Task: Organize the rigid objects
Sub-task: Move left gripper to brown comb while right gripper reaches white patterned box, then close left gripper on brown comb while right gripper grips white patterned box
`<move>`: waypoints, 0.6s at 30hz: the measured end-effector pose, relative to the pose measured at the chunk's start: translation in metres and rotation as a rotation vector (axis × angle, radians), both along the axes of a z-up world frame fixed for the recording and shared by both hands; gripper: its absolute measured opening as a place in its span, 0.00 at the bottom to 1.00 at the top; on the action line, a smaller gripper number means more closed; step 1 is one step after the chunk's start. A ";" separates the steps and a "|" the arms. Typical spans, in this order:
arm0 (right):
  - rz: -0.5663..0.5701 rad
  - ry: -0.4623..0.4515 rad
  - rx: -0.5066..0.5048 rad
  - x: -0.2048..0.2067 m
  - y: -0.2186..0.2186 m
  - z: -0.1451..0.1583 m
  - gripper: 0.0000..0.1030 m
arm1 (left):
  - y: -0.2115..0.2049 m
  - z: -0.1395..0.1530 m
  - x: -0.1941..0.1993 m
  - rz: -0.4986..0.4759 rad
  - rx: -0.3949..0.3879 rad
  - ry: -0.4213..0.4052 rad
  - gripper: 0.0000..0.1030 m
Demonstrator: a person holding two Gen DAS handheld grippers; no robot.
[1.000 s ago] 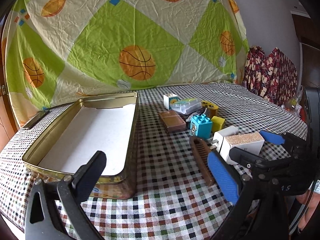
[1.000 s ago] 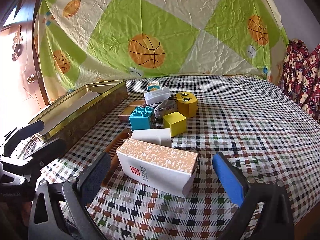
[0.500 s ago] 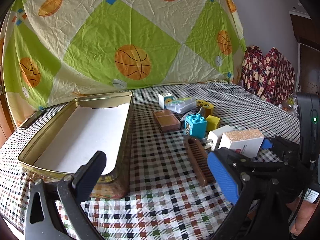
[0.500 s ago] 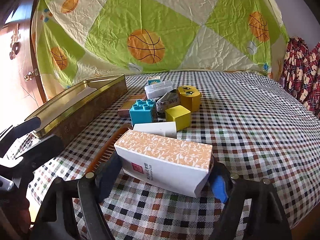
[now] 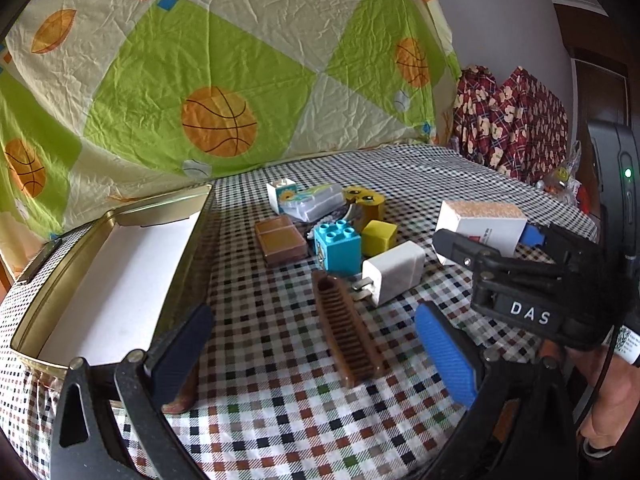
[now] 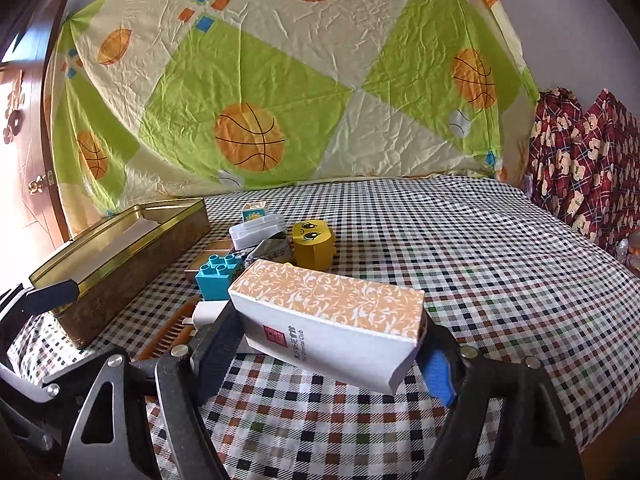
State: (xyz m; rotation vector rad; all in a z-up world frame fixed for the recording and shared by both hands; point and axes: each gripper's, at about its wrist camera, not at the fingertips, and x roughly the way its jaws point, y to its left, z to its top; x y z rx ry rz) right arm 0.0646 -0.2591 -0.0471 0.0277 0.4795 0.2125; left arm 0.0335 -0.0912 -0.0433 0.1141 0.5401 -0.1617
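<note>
My right gripper (image 6: 320, 360) is shut on a white carton with an orange patterned top (image 6: 328, 320), and holds it lifted off the checked cloth. In the left wrist view that carton (image 5: 480, 220) hangs at the right, clamped by the right gripper (image 5: 490, 238). My left gripper (image 5: 316, 356) stands open with nothing between its fingers, above a brown comb (image 5: 348, 340). An open gold tin (image 5: 100, 276) with a white lining lies at the left. Behind the comb are a white charger (image 5: 394, 272), a teal brick (image 5: 338, 244), a yellow cube (image 5: 378, 236) and a brown box (image 5: 280, 240).
A clear plastic case (image 5: 312, 204), a small white printed block (image 5: 282, 194) and a yellow face block (image 6: 312, 240) crowd the back of the pile. A basketball-print sheet hangs behind the table. Red patterned fabric (image 6: 588, 168) sits at the right. A person's hand (image 5: 608, 404) grips the right handle.
The right gripper closed on the orange-topped carton and lifted it off the cloth. The left gripper moved toward the pile, so the comb now lies between its open fingers' line of sight.
</note>
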 end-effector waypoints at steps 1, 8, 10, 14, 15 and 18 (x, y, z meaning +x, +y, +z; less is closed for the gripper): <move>-0.001 0.000 0.000 0.001 -0.002 -0.001 0.78 | -0.002 -0.002 0.004 0.003 0.005 0.017 0.97; -0.008 0.019 0.027 0.008 -0.010 -0.008 0.78 | -0.006 -0.014 0.029 0.015 0.006 0.151 0.82; 0.000 0.021 0.014 0.008 -0.009 -0.007 0.78 | -0.008 -0.021 0.034 0.007 0.008 0.191 0.80; 0.004 0.011 0.004 0.007 -0.007 -0.004 0.78 | -0.011 -0.026 0.037 -0.003 0.009 0.219 0.72; 0.002 0.002 -0.002 0.006 -0.006 -0.002 0.78 | -0.011 -0.027 0.037 -0.010 0.005 0.222 0.68; -0.003 -0.033 -0.024 0.003 -0.003 0.007 0.78 | -0.006 -0.026 0.040 -0.020 -0.028 0.232 0.55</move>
